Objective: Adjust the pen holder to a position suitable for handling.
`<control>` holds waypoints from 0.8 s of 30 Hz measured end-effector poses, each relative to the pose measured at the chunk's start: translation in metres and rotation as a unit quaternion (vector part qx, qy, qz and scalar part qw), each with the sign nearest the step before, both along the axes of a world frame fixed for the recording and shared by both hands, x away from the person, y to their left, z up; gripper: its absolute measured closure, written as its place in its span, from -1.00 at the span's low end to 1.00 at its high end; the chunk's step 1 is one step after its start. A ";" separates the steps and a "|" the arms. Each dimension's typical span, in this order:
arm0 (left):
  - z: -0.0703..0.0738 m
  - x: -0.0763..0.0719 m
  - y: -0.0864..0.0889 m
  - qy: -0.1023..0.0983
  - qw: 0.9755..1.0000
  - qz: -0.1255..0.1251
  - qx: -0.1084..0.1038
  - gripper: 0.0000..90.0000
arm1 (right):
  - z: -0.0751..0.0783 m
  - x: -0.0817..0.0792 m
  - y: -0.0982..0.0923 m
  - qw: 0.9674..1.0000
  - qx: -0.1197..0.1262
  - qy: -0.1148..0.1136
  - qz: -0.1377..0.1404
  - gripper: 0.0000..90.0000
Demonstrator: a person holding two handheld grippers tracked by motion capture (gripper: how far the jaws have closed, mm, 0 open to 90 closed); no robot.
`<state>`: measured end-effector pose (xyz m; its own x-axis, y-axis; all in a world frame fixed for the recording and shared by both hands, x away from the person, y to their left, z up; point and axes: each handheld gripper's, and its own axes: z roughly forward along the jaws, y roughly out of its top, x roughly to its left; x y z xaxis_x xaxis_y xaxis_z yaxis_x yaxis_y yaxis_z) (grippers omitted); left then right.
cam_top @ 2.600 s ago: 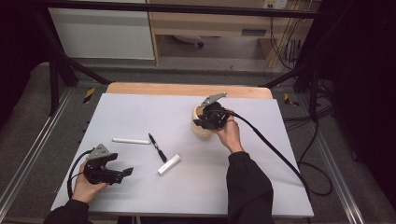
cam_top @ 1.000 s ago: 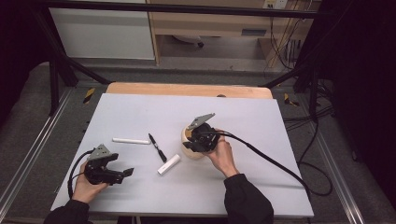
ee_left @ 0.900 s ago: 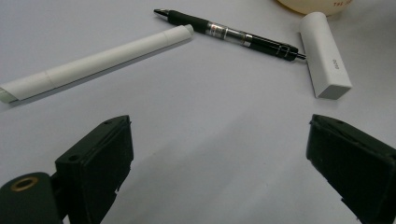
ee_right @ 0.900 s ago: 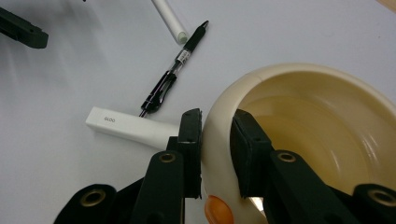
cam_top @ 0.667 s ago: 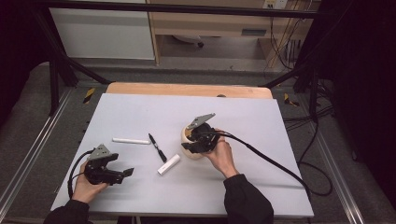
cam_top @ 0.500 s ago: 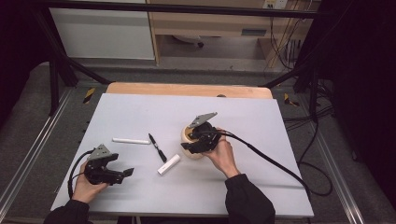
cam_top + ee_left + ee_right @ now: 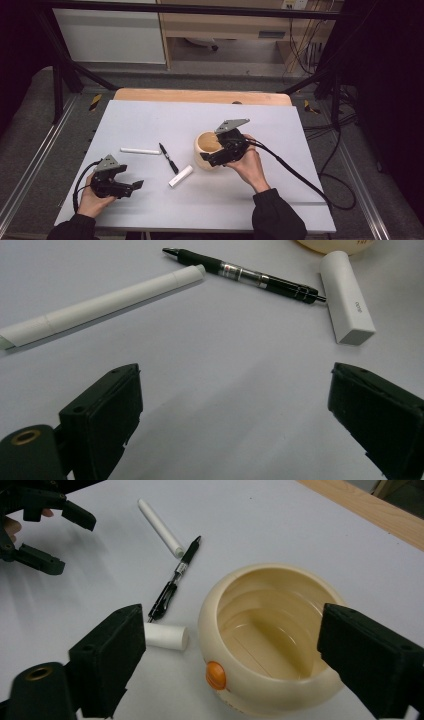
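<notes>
Since the right gripper (image 7: 227, 667) has just been opening and now straddles the cream bowl (image 7: 265, 640) wide, holding nothing, lift straight clear of the rim so the bowl stays upright right of the black pen (image 7: 175, 580), while the left gripper (image 7: 235, 425) waits open and empty.

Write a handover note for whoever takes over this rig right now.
Right claw: open, jaws have just been opening, either side of the cream bowl without gripping it.
Left claw: open, nothing between its jaws, near the table's front left.
Things: black pen, white tube and white cap lie left of the bowl.
Done: bowl set down upright, empty.
Left: probably putting those three items in the bowl.
</notes>
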<state>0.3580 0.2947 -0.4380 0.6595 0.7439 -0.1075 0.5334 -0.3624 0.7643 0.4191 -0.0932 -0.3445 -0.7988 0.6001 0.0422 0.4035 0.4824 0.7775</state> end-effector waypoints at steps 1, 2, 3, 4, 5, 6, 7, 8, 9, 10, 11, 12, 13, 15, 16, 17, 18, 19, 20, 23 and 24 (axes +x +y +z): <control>0.000 0.000 0.000 0.001 1.000 -0.001 0.000 -0.84 | 0.000 -0.001 -0.003 1.000 0.001 0.000 -0.002 -0.77; 0.000 0.000 0.000 0.001 1.000 0.000 0.001 -0.84 | 0.000 -0.002 -0.006 1.000 0.000 0.000 -0.005 -0.79; 0.000 0.000 -0.001 0.001 1.000 0.000 0.002 -0.84 | 0.000 -0.003 -0.009 1.000 0.001 0.001 -0.007 -0.82; 0.000 0.000 -0.001 0.001 1.000 0.000 0.002 -0.84 | 0.000 -0.004 -0.013 1.000 0.005 0.001 -0.008 -0.82; 0.000 0.000 -0.001 0.001 1.000 0.000 0.001 -0.84 | 0.000 -0.006 -0.016 1.000 0.012 0.004 -0.011 -0.84; 0.000 0.000 -0.001 0.001 1.000 0.001 0.002 -0.84 | -0.001 -0.007 -0.020 1.000 0.015 0.004 -0.012 -0.86; 0.000 0.000 -0.001 0.001 1.000 0.002 0.001 -0.84 | -0.002 -0.008 -0.024 1.000 0.017 0.004 -0.017 -0.88; 0.000 0.000 -0.002 0.001 1.000 0.002 0.001 -0.84 | -0.003 -0.009 -0.027 1.000 0.015 0.004 -0.019 -0.90; 0.000 0.000 -0.002 0.001 1.000 0.002 0.002 -0.84 | -0.005 -0.011 -0.031 1.000 0.015 0.004 -0.025 -0.91; 0.000 0.000 -0.002 0.000 1.000 0.000 0.003 -0.84 | -0.006 -0.012 -0.035 1.000 0.013 0.004 -0.027 -0.92; 0.000 0.000 -0.002 0.000 1.000 0.000 0.004 -0.85 | -0.008 -0.013 -0.038 1.000 0.013 0.006 -0.028 -0.93; 0.000 0.000 -0.003 0.002 1.000 -0.001 0.007 -0.85 | -0.009 -0.014 -0.042 0.999 0.015 0.007 -0.032 -0.94; 0.000 -0.001 -0.003 0.002 1.000 -0.001 0.009 -0.85 | -0.011 -0.015 -0.045 0.999 0.017 0.007 -0.035 -0.95; 0.000 -0.001 -0.004 0.002 1.000 -0.001 0.009 -0.85 | -0.014 -0.017 -0.053 0.999 0.023 0.007 -0.043 -0.96; 0.000 -0.001 -0.004 0.001 1.000 -0.001 0.010 -0.85 | -0.016 -0.018 -0.057 0.998 0.027 0.008 -0.047 -0.97; 0.000 -0.001 -0.004 0.001 1.000 -0.002 0.011 -0.85 | -0.018 -0.019 -0.061 0.998 0.029 0.009 -0.052 -0.98; 0.000 -0.001 -0.005 0.002 1.000 -0.003 0.010 -0.85 | -0.021 -0.020 -0.065 0.998 0.030 0.010 -0.056 -0.98; 0.000 -0.001 -0.006 0.004 1.000 -0.004 0.009 -0.86 | -0.023 -0.021 -0.069 0.998 0.029 0.010 -0.057 -0.98; 0.000 -0.001 -0.006 0.005 1.000 -0.005 0.010 -0.86 | -0.026 -0.022 -0.073 0.998 0.029 0.014 -0.062 -0.98; 0.000 -0.001 -0.009 0.007 1.000 -0.001 0.010 -0.86 | -0.034 -0.024 -0.084 0.997 0.027 0.024 -0.071 -0.98; 0.000 -0.001 -0.011 0.007 1.000 -0.002 0.010 -0.85 | -0.038 -0.024 -0.088 0.997 0.028 0.024 -0.074 -0.98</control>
